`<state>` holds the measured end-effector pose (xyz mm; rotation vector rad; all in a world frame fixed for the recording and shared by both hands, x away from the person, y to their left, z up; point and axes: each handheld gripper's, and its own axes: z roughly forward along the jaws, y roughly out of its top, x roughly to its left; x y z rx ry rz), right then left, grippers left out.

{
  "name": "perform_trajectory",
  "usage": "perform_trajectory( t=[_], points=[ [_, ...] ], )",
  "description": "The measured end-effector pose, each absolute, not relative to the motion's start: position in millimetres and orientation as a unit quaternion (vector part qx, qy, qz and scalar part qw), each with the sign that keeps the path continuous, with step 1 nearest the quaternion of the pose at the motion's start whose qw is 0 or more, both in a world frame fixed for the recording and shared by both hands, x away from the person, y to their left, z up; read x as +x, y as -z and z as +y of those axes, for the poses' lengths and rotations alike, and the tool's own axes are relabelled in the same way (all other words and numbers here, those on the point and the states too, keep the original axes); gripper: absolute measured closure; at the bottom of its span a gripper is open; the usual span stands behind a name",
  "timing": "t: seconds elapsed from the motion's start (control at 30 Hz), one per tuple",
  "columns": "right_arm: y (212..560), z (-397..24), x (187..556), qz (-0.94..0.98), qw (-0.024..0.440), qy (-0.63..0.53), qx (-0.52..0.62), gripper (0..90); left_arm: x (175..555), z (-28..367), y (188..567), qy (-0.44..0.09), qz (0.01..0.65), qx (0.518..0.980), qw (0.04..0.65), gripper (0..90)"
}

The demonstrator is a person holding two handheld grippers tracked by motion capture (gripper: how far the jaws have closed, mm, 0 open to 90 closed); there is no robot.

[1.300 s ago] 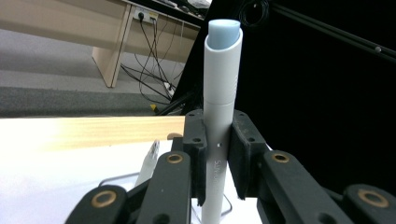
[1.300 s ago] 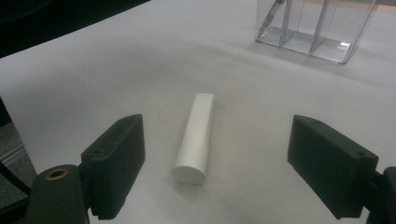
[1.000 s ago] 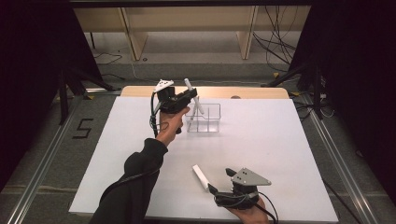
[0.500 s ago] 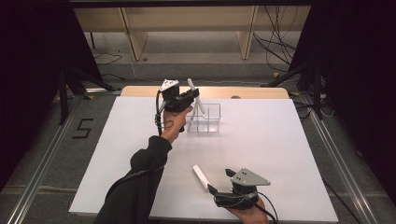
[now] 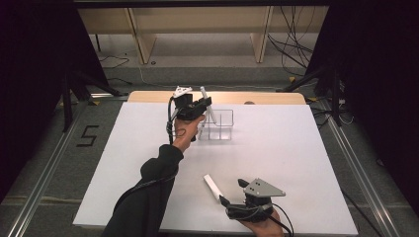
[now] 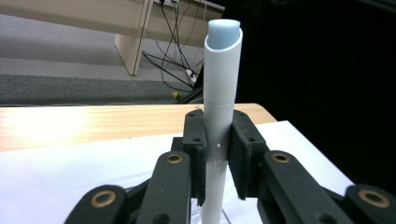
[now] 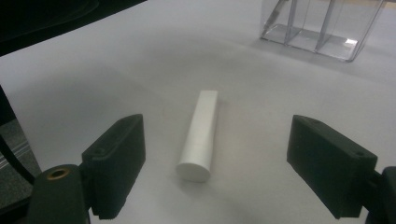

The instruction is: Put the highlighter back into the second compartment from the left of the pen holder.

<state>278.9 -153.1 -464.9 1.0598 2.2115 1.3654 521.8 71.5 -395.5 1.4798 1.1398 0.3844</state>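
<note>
My left gripper [image 5: 202,106] is shut on a white tube [image 5: 204,98] at the far middle of the table. It holds the tube nearly upright, tilted a little. The pads clamp the tube [image 6: 223,70] at mid-length in the left gripper [image 6: 218,154] view, and its open top shows a pale blue inside. The tube's lower end reaches the left part of a clear divided box [image 5: 223,127]; whether it touches the bottom I cannot tell. Near the front edge my right gripper [image 5: 231,191] stands open. A second white tube [image 7: 201,135] lies flat on the table between the right gripper's [image 7: 224,161] jaws, untouched.
A white sheet [image 5: 296,148] covers the table, with a wooden strip [image 5: 148,96] showing along its far edge. The clear box [image 7: 322,28] has several compartments. Wooden shelving and loose cables stand on the floor beyond the table, and metal rails run along both sides.
My left gripper and its tube have shifted slightly to the right, toward the clear box. The right gripper and the lying tube have not moved.
</note>
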Motion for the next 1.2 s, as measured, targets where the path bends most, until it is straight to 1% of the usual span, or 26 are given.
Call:
perform_trajectory(
  t=[0.37, 0.53, 0.8, 0.83, 0.9, 1.07, 1.2],
  points=[
    [465, -153, 279, 0.777, 0.166, -0.480, 0.372, 20.4, 524, 66, 402, -0.171, 0.490, 0.643, 0.564, 77.6],
    [465, -153, 278, 0.777, 0.165, -0.481, 0.371, 20.5, 524, 64, 406, -0.169, 0.486, 0.653, 0.556, 77.4],
    [465, -152, 278, 0.777, 0.165, -0.481, 0.371, 20.4, 522, 63, 408, -0.165, 0.488, 0.656, 0.552, 76.3],
    [465, -152, 279, 0.777, 0.165, -0.481, 0.371, 20.4, 522, 63, 408, -0.165, 0.488, 0.656, 0.552, 73.2],
    [465, -152, 279, 0.777, 0.165, -0.481, 0.372, 20.4, 520, 64, 406, -0.164, 0.495, 0.656, 0.546, 59.1],
    [467, -152, 279, 0.778, 0.164, -0.478, 0.372, 20.4, 513, 70, 395, -0.166, 0.501, 0.656, 0.540, 46.3],
    [467, -151, 279, 0.779, 0.164, -0.477, 0.373, 20.5, 507, 78, 389, -0.161, 0.500, 0.657, 0.542, 42.2]
  ],
)
